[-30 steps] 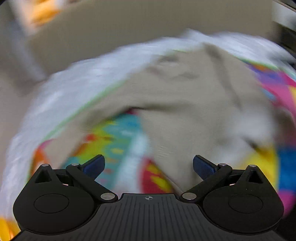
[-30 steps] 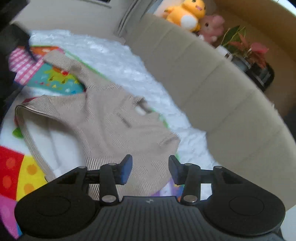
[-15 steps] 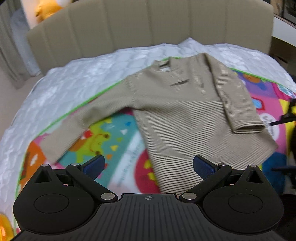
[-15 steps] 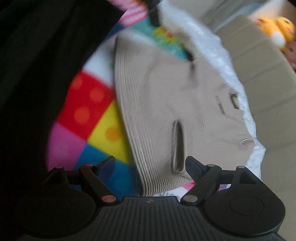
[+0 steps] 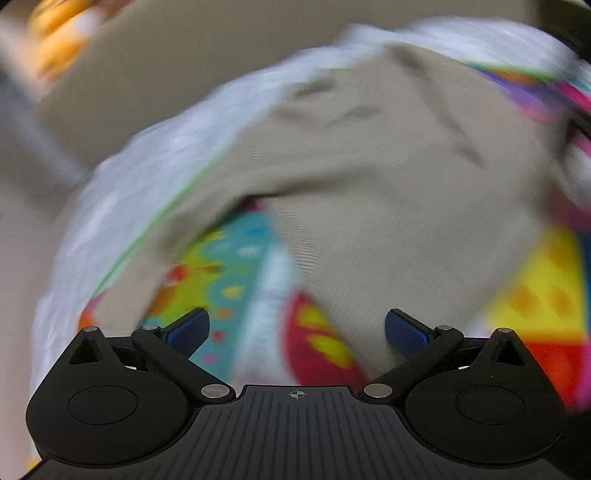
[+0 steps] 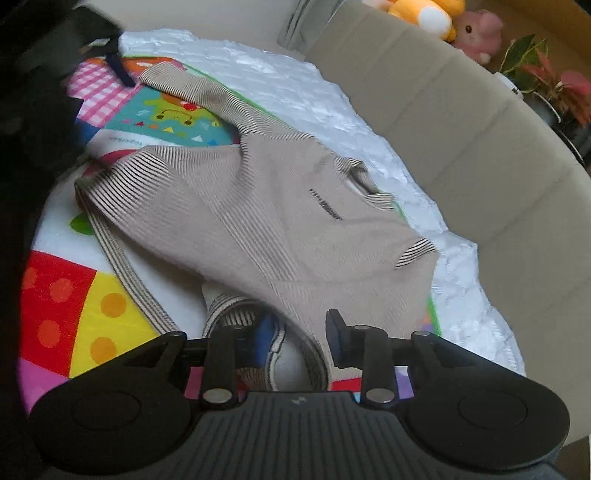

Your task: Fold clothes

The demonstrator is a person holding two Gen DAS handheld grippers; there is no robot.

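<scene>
A beige striped long-sleeve sweater (image 6: 266, 221) lies on a colourful play mat (image 6: 62, 295) on a white quilt. In the blurred left wrist view the sweater (image 5: 369, 177) fills the middle. My left gripper (image 5: 297, 328) is open and empty, above the mat near the sweater's lower left edge. My right gripper (image 6: 299, 339) has its jaws partly apart around the cuff of the sweater's right sleeve (image 6: 236, 314), which is folded in over the body. The left pad is partly hidden by the cloth; I cannot tell whether it grips.
A beige padded headboard (image 6: 480, 155) curves along the back and right. Plush toys (image 6: 443, 18) and a potted plant (image 6: 546, 74) stand behind it. A dark shape (image 6: 33, 110) fills the left edge of the right wrist view.
The right gripper swung back over the sweater and now sits at the folded-in sleeve cuff with its jaws narrower. The left view went from sharp to blurred as that gripper moved.
</scene>
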